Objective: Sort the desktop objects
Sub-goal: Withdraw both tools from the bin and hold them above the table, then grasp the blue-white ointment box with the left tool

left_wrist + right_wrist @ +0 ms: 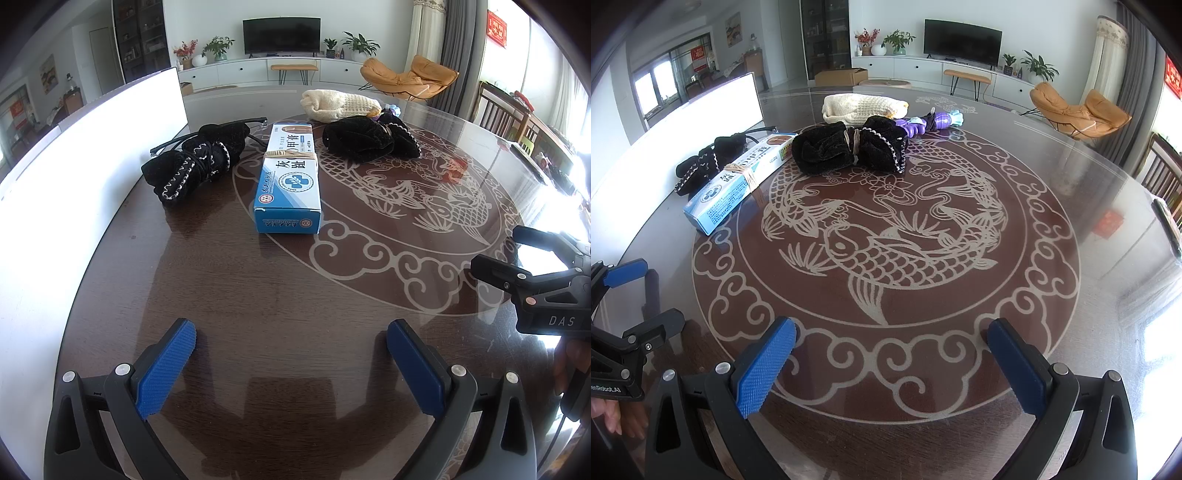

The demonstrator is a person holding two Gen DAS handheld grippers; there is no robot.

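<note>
Left claw (291, 354): jaws spread wide, nothing held, blue pads (166, 369) hovering over bare tabletop (258, 288). Right claw (892, 354): also wide apart, nothing gripped, positioned over the fish inlay (886, 254).

Items grouped at the far side of the tabletop, well apart from both claws: blue-white box (290, 177) with a rubber band (291, 154) around it, black cloth bundle (195, 166) just to its left against the white panel (92, 166), second black bundle (849, 147) to its right, cream knit cloth (864, 105) and purple toy (923, 123) behind.
</note>
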